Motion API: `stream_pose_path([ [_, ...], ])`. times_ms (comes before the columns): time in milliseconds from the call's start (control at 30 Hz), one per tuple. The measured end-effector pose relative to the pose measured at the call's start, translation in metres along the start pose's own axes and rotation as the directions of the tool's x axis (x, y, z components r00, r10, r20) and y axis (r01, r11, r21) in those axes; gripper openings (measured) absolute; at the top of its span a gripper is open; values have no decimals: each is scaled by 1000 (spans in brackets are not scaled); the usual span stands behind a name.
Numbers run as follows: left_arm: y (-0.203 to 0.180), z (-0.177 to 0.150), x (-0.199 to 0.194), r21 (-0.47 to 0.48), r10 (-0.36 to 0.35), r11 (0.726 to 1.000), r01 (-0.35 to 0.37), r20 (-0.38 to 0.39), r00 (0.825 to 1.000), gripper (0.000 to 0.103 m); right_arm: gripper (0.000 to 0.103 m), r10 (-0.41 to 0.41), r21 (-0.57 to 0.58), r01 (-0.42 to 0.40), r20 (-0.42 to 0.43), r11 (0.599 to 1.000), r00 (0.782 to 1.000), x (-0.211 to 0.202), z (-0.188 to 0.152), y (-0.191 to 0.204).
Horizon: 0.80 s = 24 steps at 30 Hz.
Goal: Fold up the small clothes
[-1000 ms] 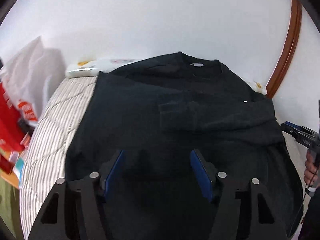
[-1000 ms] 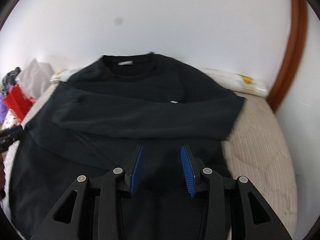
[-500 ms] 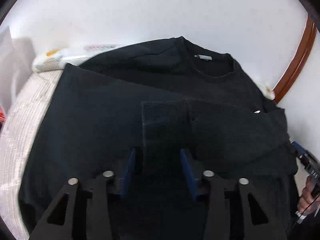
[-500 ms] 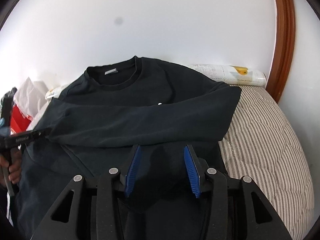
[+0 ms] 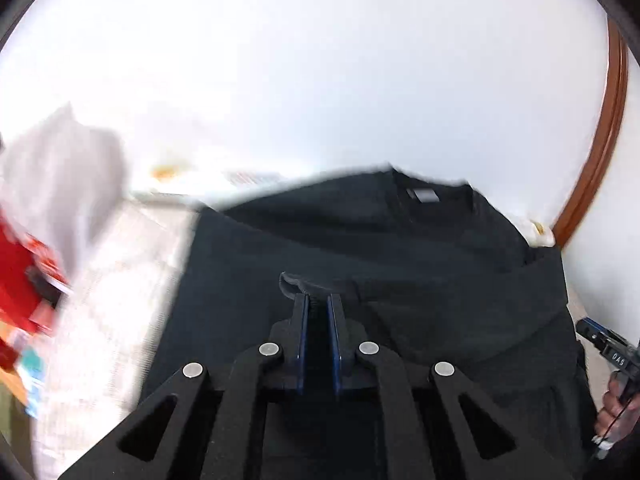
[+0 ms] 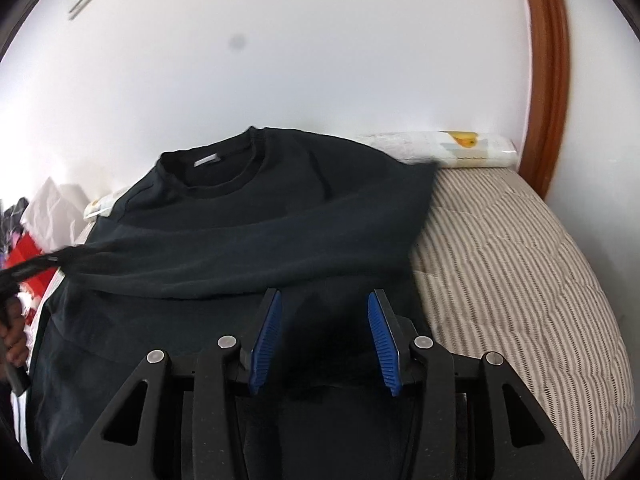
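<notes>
A black sweatshirt [image 6: 224, 216] lies face up on the bed, collar and label [image 5: 426, 196] toward the wall. One sleeve [image 6: 248, 256] is folded across the chest toward the left. My left gripper [image 5: 318, 300] is shut on that sleeve's cuff [image 5: 294, 282], which bunches up just past the fingertips. My right gripper [image 6: 326, 302] hovers open over the lower part of the sweatshirt, with nothing pinched between its blue pads [image 6: 266, 328]. In the left wrist view the right gripper [image 5: 600, 340] shows at the right edge, held by a hand [image 5: 614, 404].
The striped mattress [image 6: 520, 264] lies bare to the right of the sweatshirt. A white wrapped package [image 6: 448, 148] rests along the wall. A brown wooden frame [image 6: 548, 80] rises at the right. Red and white bags [image 5: 36, 240] crowd the bed's left side.
The left gripper closed from wide open onto the sleeve cuff, then drew back and lifted it. The right gripper opened slightly and rolled a little over the hem.
</notes>
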State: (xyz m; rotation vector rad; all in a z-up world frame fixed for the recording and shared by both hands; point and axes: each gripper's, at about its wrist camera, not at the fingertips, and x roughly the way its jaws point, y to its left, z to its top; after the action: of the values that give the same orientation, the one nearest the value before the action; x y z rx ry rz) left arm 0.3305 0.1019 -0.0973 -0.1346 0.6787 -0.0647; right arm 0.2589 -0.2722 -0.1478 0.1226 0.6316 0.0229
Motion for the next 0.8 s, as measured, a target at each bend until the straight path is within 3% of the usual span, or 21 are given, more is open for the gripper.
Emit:
stream_pose_path([
  [100,25,-2,-13,-15,48,999,-47,8,999,9,47,-65,2,65,-4,998,998,2,2,-6],
  [167,42,-13,-10,-36,51,998,-53,-40,998,9,51,-91,-6,91,-16,996,996,9,3,-8],
  [333,56,-44,10,-77,33,996,-45,-146,989,9,52,-184,-18,183,-108,983,977,34,-1,-16],
  [433,58,-54,17,-78,39,995,-55,-191,981,11,52,-197,-14,197,-144,980,970,40,-4,-21],
  [600,54,-56,9,-58,60,996,-72,-191,980,22,53,-166,-23,164,-133,986,977,26,-3,-18],
  [800,44,-63,-12,-26,61,997,-66,-170,984,24,56,-173,-60,167,-111,984,979,0,-9,-8],
])
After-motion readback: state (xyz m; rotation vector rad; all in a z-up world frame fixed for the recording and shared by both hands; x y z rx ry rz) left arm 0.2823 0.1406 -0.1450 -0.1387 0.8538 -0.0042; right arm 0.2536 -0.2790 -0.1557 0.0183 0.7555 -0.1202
